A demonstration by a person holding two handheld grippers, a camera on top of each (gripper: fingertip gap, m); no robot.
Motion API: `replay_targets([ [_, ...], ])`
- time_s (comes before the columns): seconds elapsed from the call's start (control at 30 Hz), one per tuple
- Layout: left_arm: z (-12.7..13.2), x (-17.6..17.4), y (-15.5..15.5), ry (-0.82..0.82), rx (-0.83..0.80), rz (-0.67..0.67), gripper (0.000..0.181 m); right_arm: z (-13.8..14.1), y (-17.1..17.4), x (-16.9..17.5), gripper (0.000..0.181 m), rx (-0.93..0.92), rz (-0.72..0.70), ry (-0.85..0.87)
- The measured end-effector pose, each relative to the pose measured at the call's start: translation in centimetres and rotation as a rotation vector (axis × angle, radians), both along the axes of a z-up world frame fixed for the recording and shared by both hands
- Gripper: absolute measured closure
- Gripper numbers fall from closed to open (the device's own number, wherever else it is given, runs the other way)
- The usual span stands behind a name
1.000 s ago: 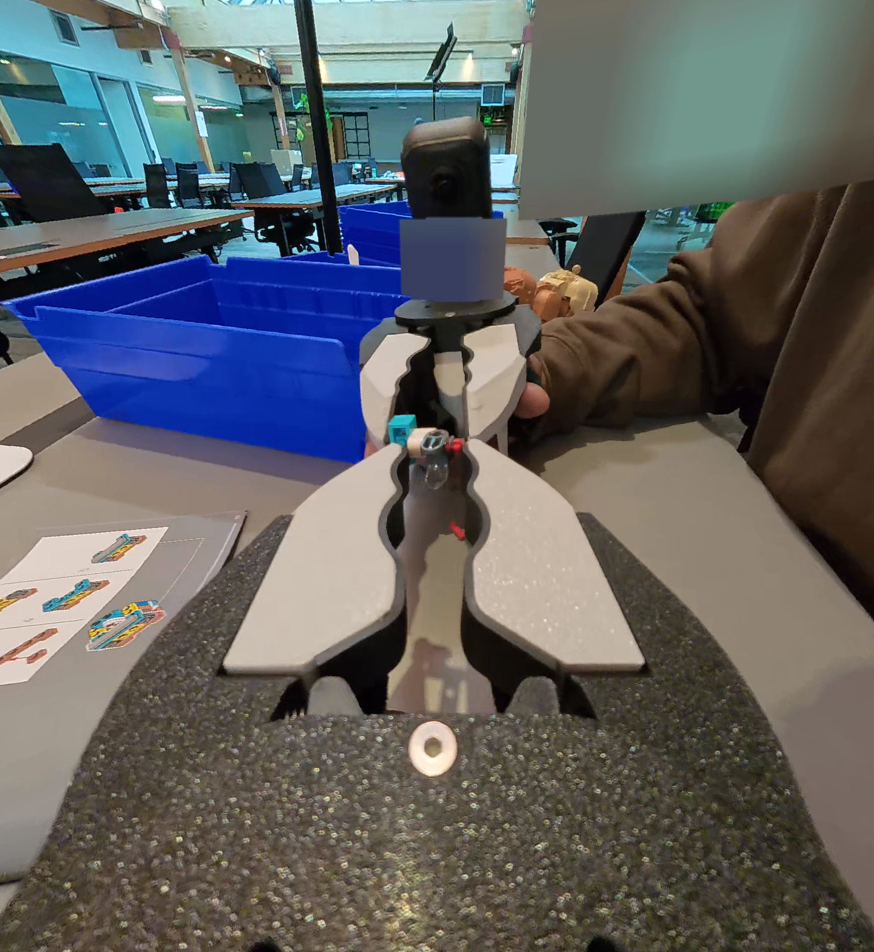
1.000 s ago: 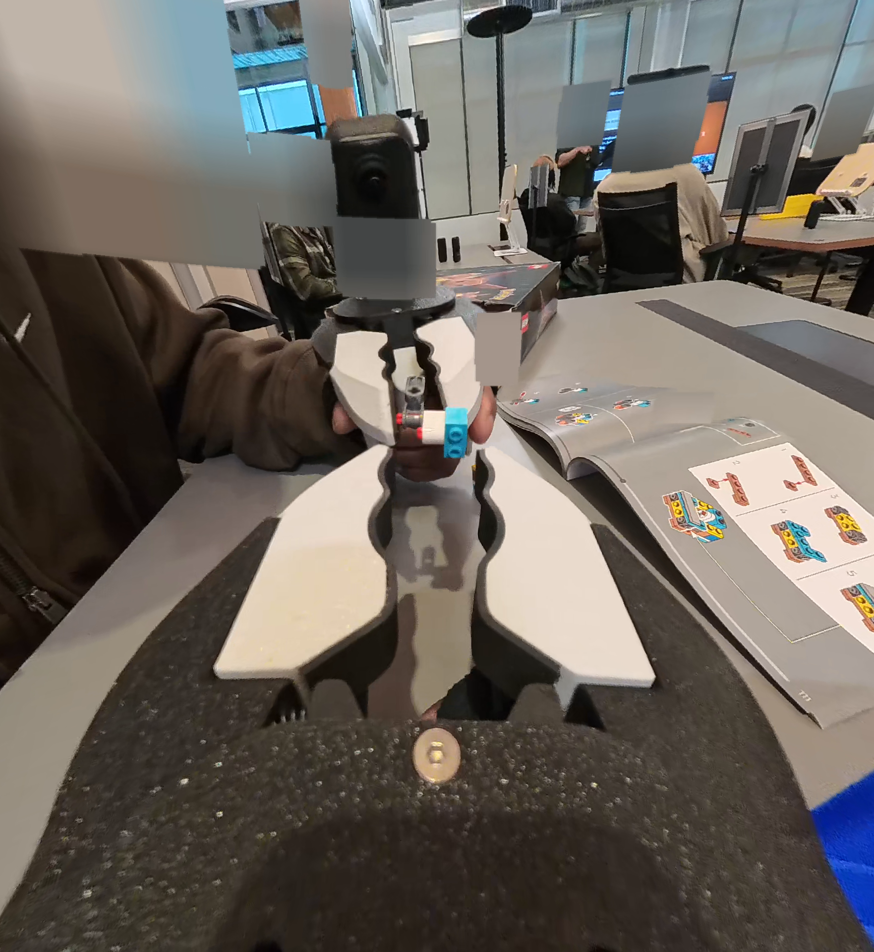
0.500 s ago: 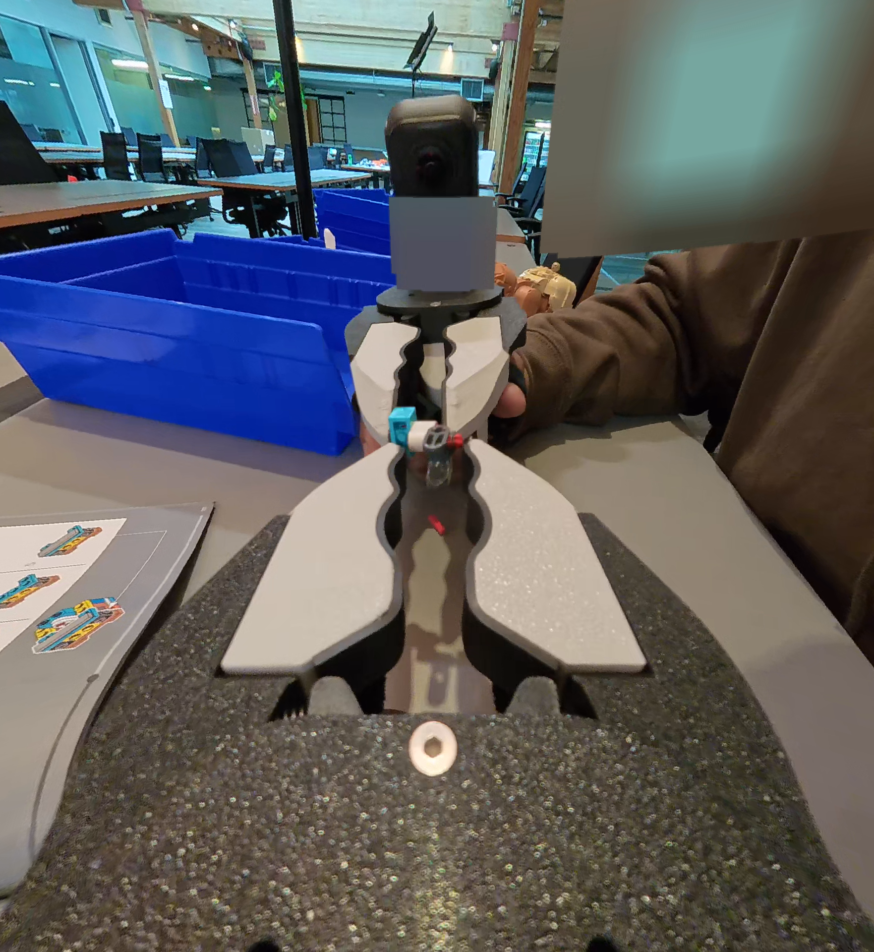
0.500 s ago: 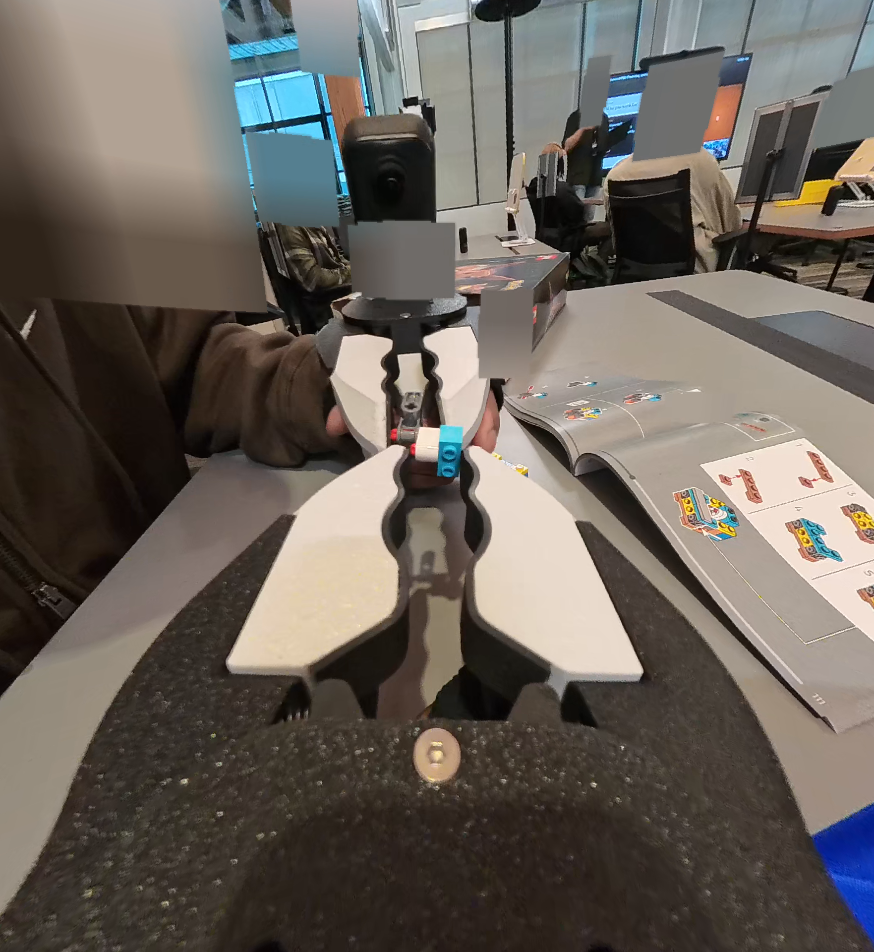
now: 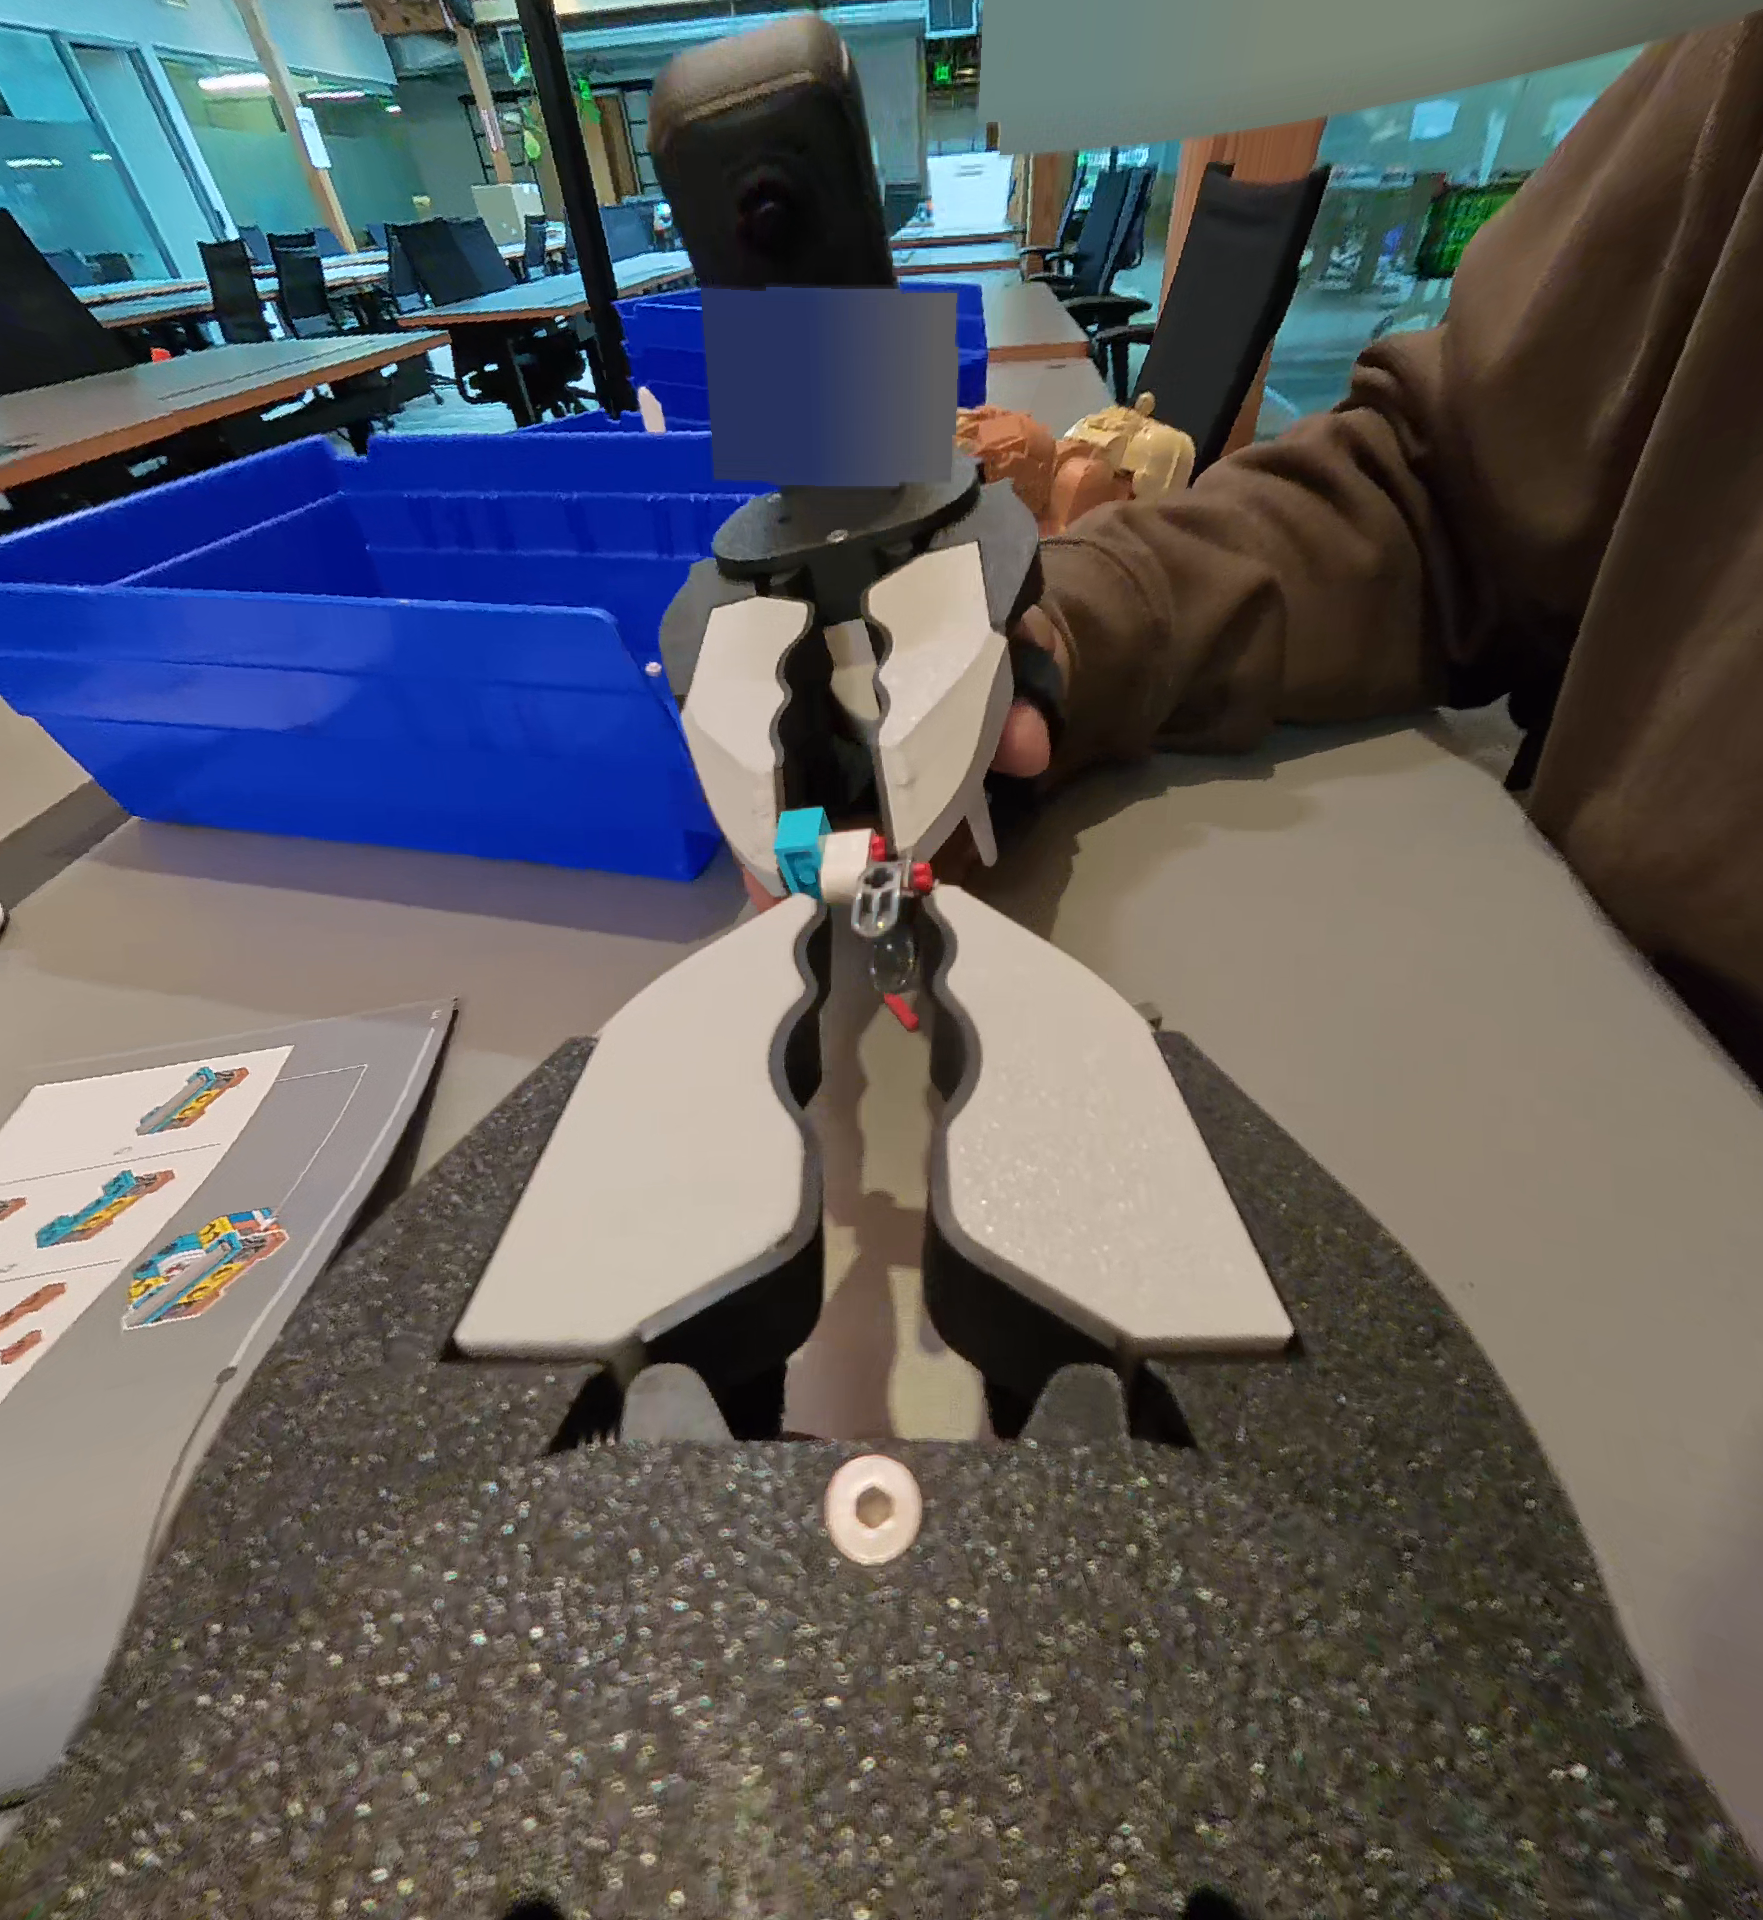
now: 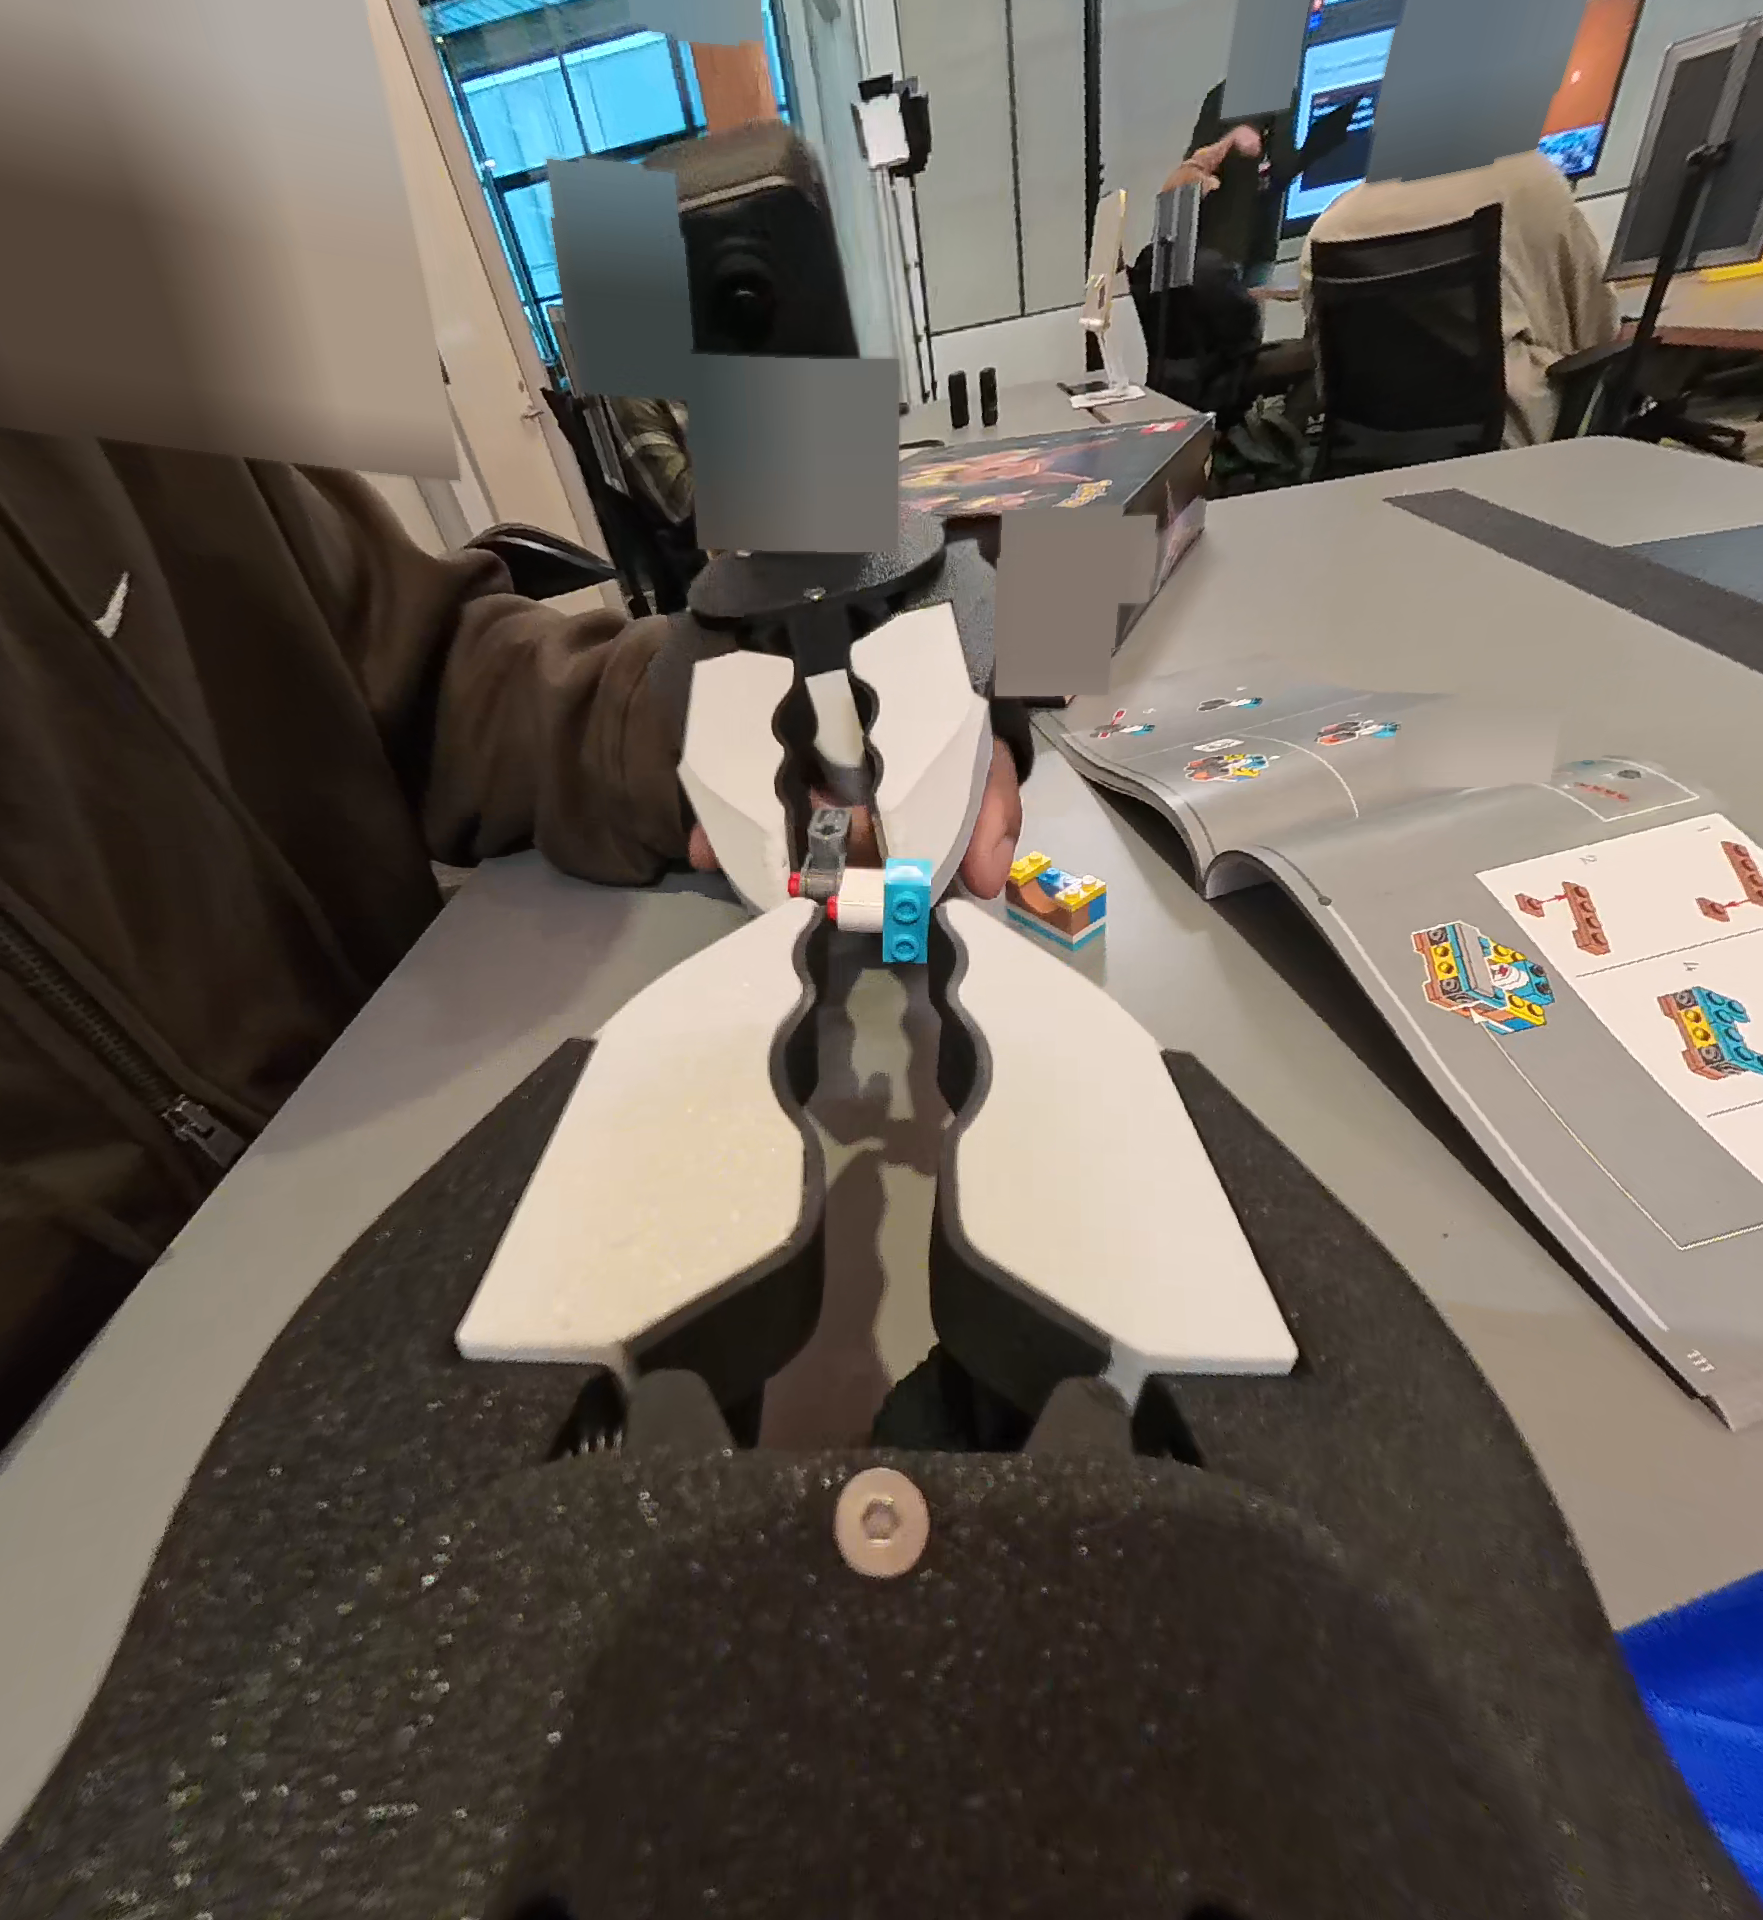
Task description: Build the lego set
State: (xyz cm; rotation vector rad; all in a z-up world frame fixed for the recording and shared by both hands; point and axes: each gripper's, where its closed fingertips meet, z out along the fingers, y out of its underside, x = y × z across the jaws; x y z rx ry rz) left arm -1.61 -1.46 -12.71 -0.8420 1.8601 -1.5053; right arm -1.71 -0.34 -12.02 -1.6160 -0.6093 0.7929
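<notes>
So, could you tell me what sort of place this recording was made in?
Most likely an open-plan office or shared lab: rows of long desks with black office chairs, seated people near a monitor, and blue storage bins on the grey table.

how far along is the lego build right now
Done: one small block of yellow, blue and brown bricks sits on the table. In hand: both grippers, left and right, meet tip to tip at a tiny white-and-cyan piece with a grey link. Left: the open booklet pictures bigger stages, so most remains.
</notes>
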Motion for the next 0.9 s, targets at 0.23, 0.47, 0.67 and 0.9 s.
replay_targets([
  [0.23,-0.25,0.09,-0.49,0.002,-0.009,-0.007,0.174,0.05,-0.01,0.15,0.162,-0.013,0.009,0.021],
  [0.47,-0.23,0.15,-0.48,0.004,-0.022,-0.005,0.174,0.05,0.03,0.21,0.162,-0.018,0.010,0.028],
  [0.67,-0.24,0.12,-0.50,0.006,-0.025,-0.009,0.174,0.03,0.01,0.18,0.162,-0.023,0.016,0.031],
  [0.9,-0.24,0.13,-0.51,0.005,-0.028,-0.012,0.174,0.02,0.00,0.18,0.162,-0.023,0.017,0.031],
])
